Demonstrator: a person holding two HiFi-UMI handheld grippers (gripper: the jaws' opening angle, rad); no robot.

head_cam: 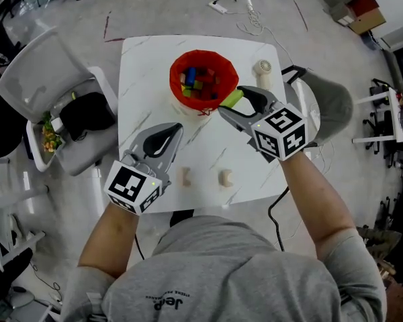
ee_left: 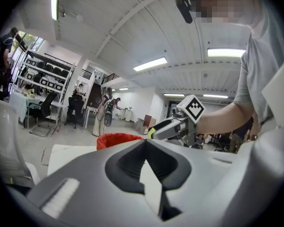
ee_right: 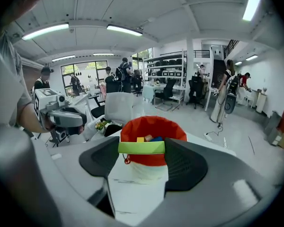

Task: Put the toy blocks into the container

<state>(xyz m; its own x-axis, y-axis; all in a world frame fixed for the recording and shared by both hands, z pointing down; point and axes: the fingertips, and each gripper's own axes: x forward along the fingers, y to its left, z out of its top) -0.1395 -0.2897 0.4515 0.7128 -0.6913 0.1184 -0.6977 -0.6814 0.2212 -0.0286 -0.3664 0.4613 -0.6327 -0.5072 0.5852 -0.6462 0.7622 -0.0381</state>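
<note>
A red container [head_cam: 177, 79] with several coloured blocks inside stands at the far middle of the white table [head_cam: 141, 66]. My right gripper [head_cam: 233, 100] is shut on a lime green block [head_cam: 232, 99] just beside the container's right rim. In the right gripper view the green block [ee_right: 141, 147] spans the jaw tips in front of the container [ee_right: 154, 161]. Two pale wooden blocks [head_cam: 185, 176] [head_cam: 225, 178] lie near the table's front edge. My left gripper [head_cam: 176, 128] hovers over the table's front left, shut and holding nothing; its own view shows its tips [ee_left: 144, 142] together.
A small white object [head_cam: 262, 69] lies at the table's far right, behind my right gripper. A grey chair [head_cam: 40, 79] with a tray of items stands left of the table, another grey chair [head_cam: 330, 102] right of it. Cables lie on the floor beyond.
</note>
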